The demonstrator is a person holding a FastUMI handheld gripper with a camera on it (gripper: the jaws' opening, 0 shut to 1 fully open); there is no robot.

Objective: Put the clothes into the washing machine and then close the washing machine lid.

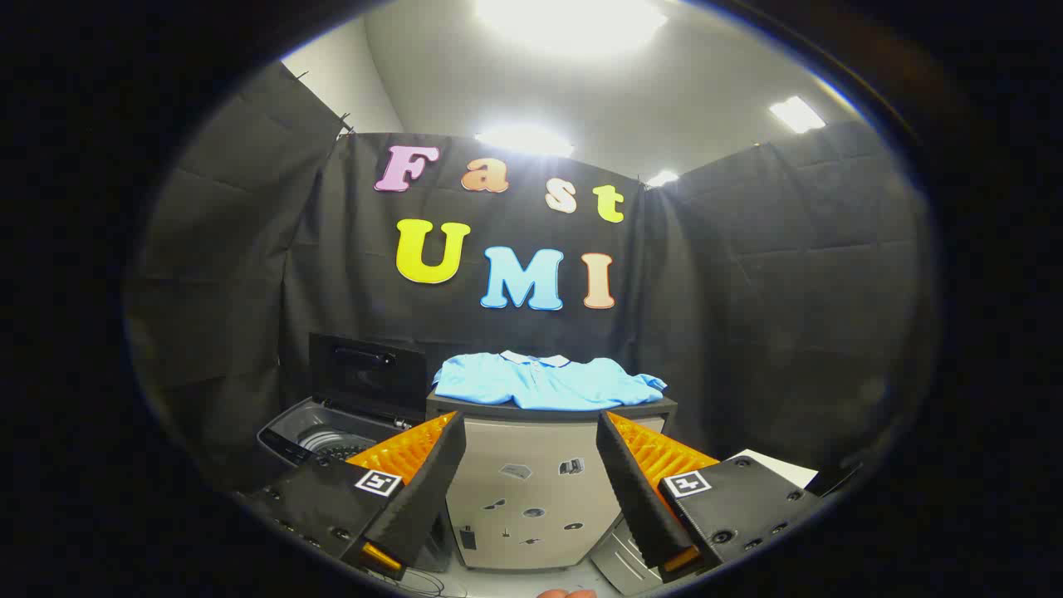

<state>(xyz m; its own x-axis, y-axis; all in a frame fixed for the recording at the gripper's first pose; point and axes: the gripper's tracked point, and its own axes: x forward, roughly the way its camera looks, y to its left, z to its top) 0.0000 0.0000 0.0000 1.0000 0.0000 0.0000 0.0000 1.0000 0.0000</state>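
Nearest to me are my own two fingers [432,477], orange ribbed on the outside with black foam pads on the inside, each carrying a small square black-and-white marker on its base. They stand wide apart with nothing between them, so my gripper [531,490] holds nothing. Starting on the left, past my left finger, sits the washing machine [320,436], a dark grey top-loader with its drum open to view. Its black lid [367,371] is raised upright at the back, a dark handle across its upper part. Just to the right of the machine, and straight ahead beyond the gap between my fingers, stands a beige cabinet [531,498] with a dark top, its front dotted with small stickers whose pictures I cannot make out. On that top lies the light blue polo shirt [544,380], spread flat with its white-edged collar toward the back wall, a sleeve hanging slightly over the right edge. The shirt is well apart from my fingers and beside the washer opening, above its level. Further right, behind my right finger, a white sheet-like surface [776,467] shows low down, and I cannot tell what it is
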